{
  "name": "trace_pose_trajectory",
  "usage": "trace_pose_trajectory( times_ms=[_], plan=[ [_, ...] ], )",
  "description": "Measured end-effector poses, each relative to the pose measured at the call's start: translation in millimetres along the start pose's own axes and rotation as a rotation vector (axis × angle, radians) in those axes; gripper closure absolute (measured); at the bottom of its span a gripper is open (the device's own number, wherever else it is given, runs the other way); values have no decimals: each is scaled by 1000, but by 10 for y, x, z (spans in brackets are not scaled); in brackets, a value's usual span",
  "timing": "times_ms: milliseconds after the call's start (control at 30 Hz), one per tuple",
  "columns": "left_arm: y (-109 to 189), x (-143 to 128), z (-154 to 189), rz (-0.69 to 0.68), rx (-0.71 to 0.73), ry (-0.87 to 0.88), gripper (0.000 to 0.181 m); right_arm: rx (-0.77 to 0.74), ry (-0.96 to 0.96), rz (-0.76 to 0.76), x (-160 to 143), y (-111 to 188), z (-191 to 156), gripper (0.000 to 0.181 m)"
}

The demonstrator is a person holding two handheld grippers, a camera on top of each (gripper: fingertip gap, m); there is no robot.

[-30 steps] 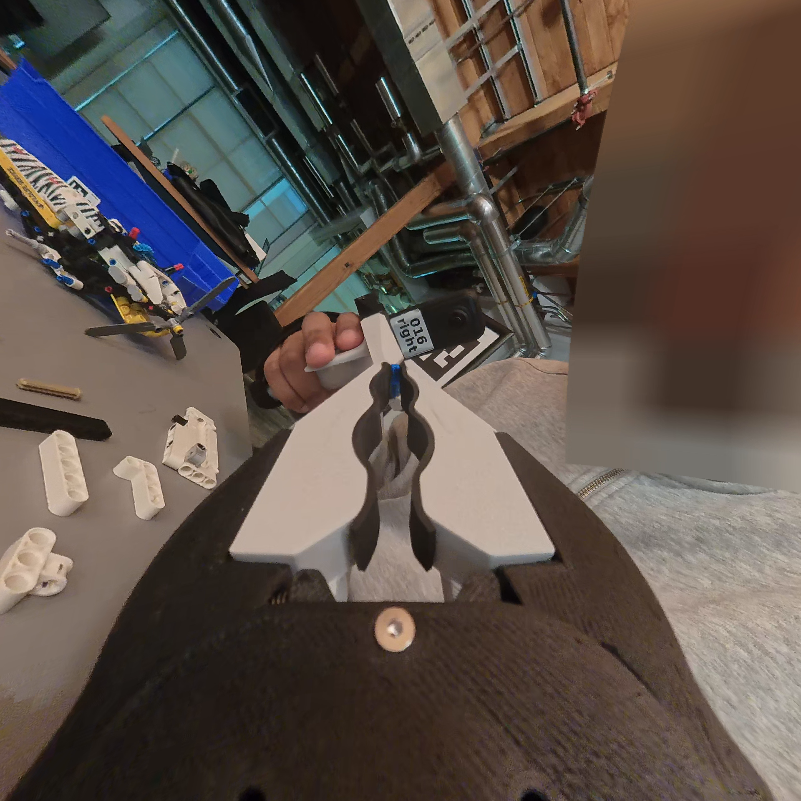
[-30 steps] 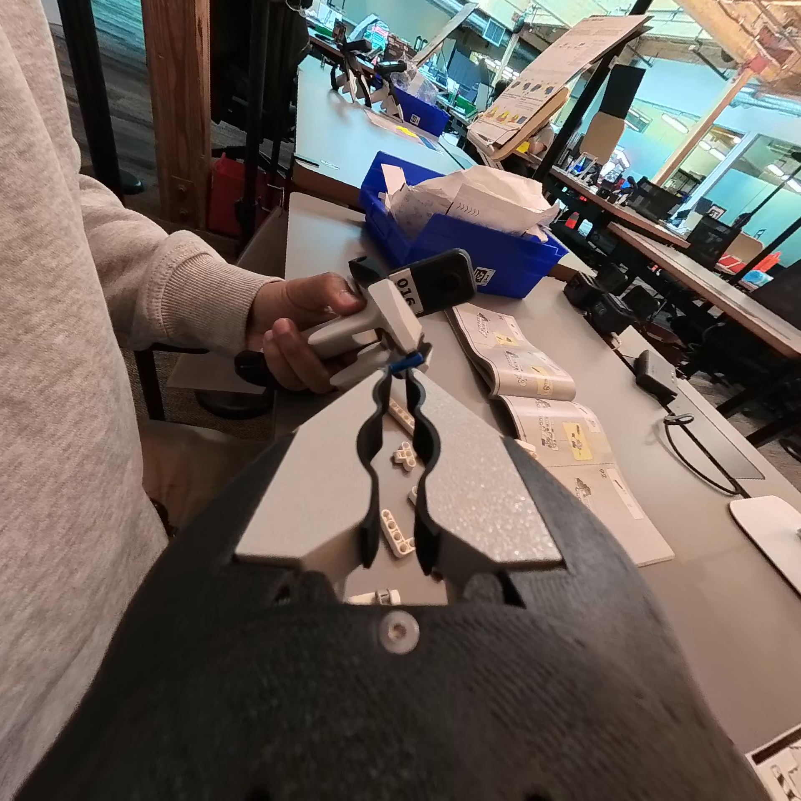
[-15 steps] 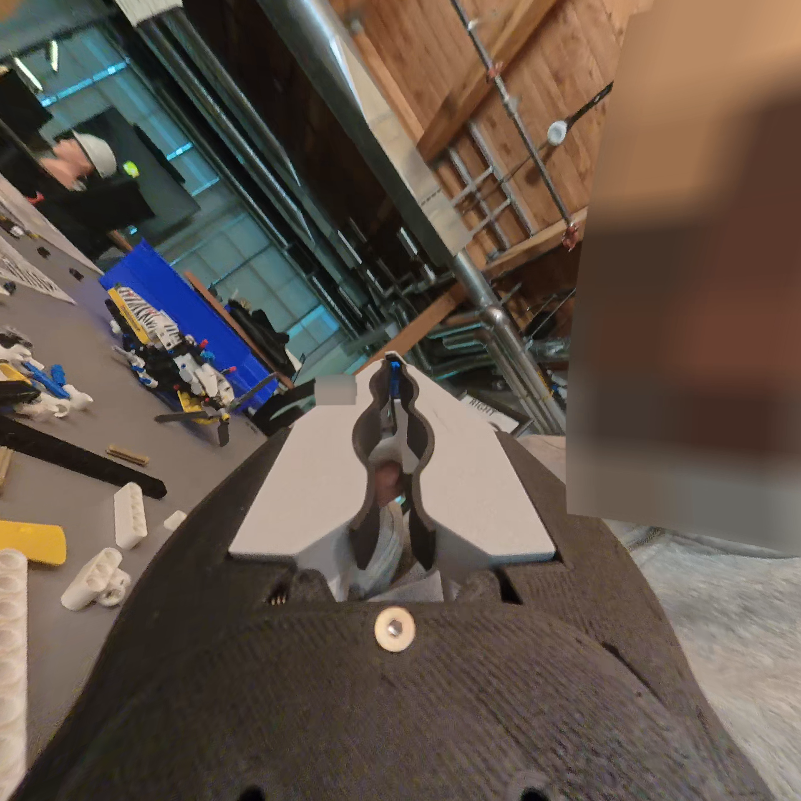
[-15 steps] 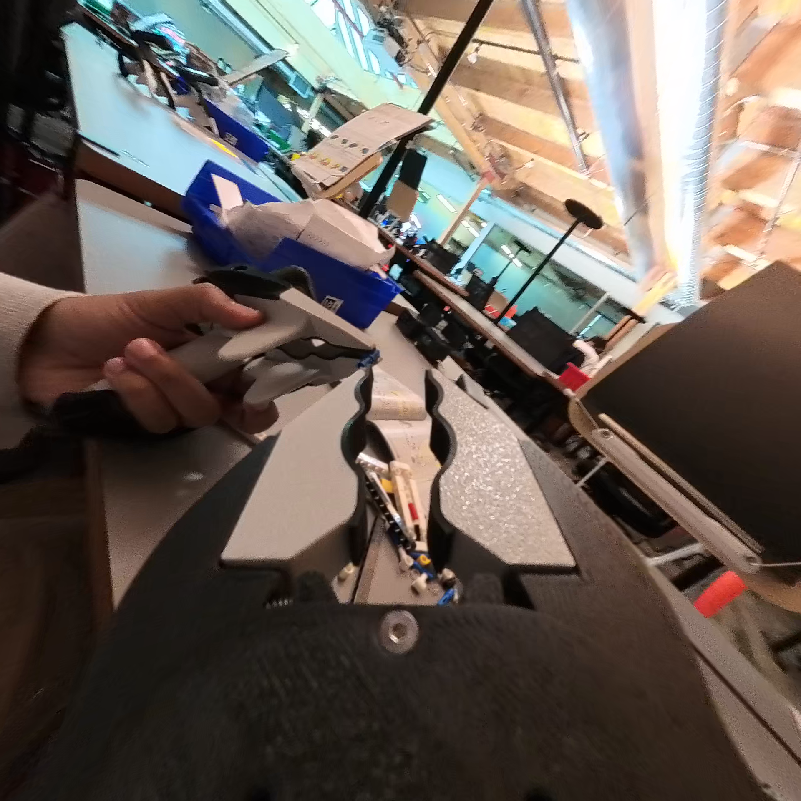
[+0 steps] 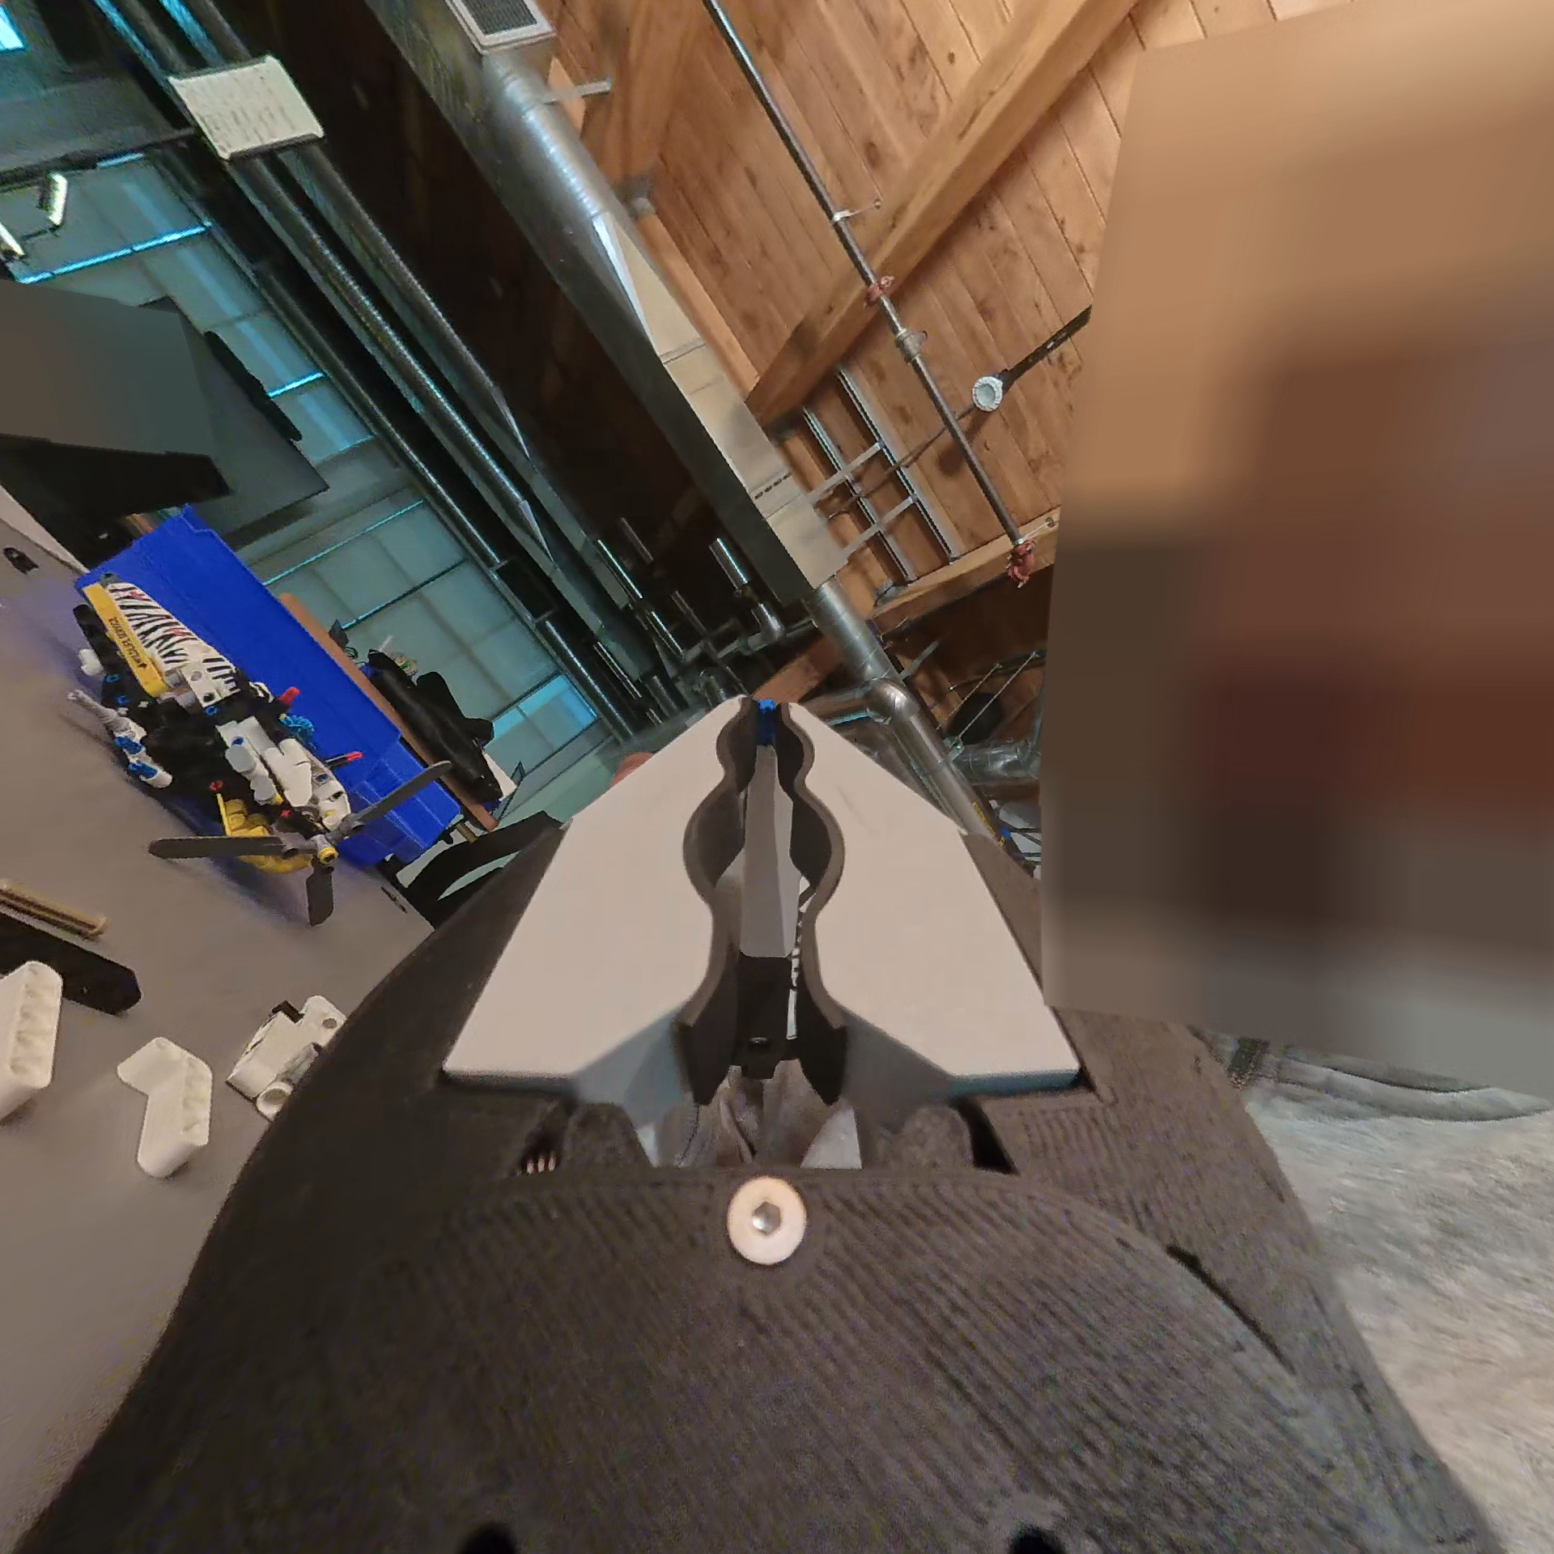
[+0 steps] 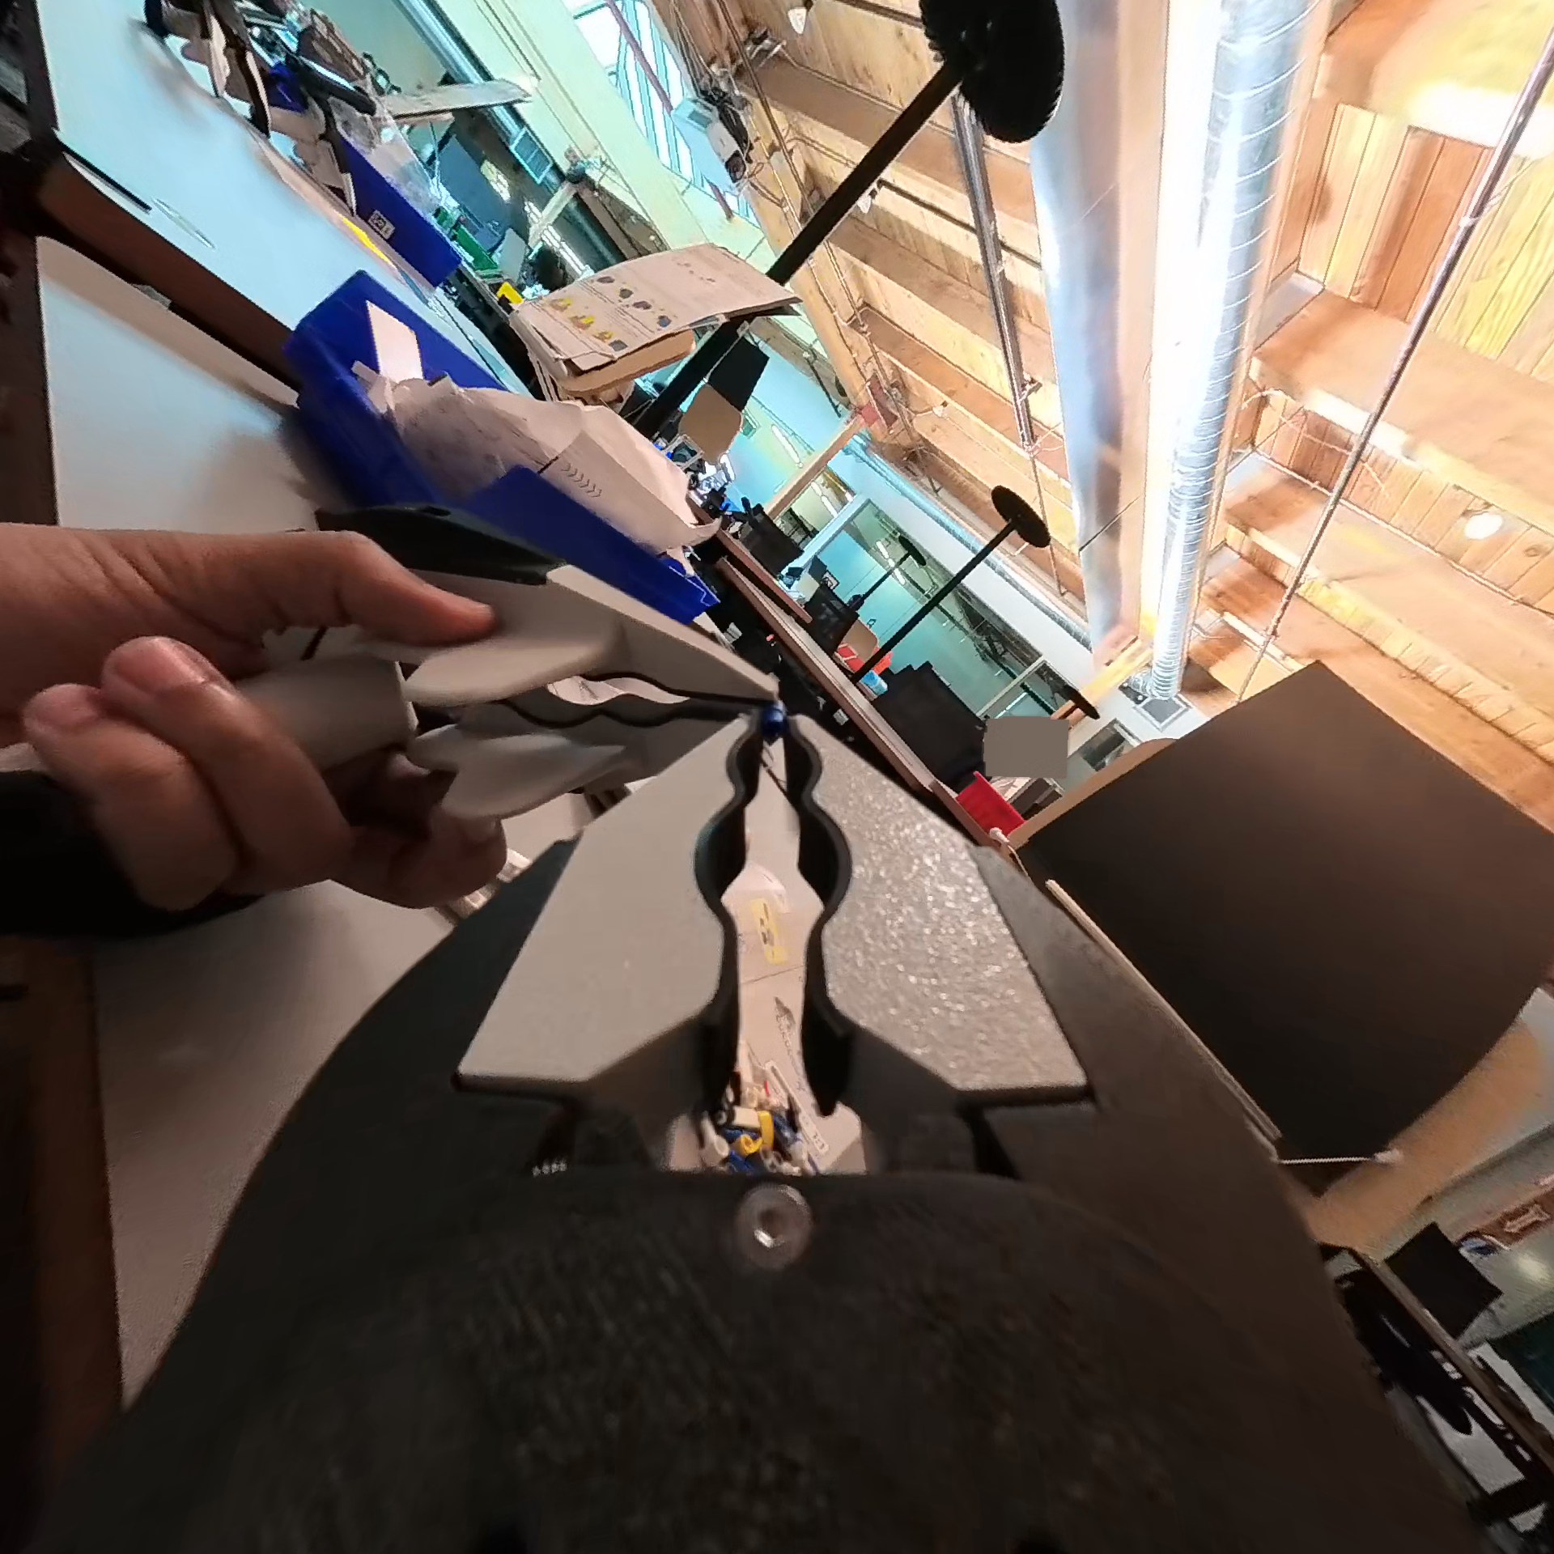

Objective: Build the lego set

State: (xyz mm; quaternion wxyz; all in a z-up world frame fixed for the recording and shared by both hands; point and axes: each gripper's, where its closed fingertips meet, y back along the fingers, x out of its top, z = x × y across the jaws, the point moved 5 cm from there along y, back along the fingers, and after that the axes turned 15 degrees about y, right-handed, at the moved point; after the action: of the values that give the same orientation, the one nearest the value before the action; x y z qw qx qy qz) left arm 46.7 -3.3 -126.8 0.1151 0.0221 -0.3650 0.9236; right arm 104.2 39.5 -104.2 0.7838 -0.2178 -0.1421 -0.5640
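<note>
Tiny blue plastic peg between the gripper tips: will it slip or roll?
The tiny blue plastic peg is probably light and stiff. Pinched only at the tips of the left gripper and right gripper, it could slip. Looks round, so may roll.

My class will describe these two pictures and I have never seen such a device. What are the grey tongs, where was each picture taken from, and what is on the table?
A person holds a squeeze-operated gripper in each hand; each carries a camera looking along its two fingers. One picture comes from the left gripper, one from the right gripper; the right view also shows the hand squeezing the left one. Both tips meet at a small blue piece. The left gripper pinches it; whether the right grips it too is unclear. On the grey table lie loose white pieces, a half-built model and a blue bin.
</note>
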Motion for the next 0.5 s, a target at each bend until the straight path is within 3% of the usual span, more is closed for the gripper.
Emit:
trace_pose_trajectory(
  times_ms=[33, 500],
  plan=[
    [1, 0, -1, 1, 3, -3, 177, -2, 7, 0, 2, 0, 0, 178],
    [17, 4, -68, 1, 87, -48, 178, 19, 123, -32, -54, 3, -22, 176]
  ],
)
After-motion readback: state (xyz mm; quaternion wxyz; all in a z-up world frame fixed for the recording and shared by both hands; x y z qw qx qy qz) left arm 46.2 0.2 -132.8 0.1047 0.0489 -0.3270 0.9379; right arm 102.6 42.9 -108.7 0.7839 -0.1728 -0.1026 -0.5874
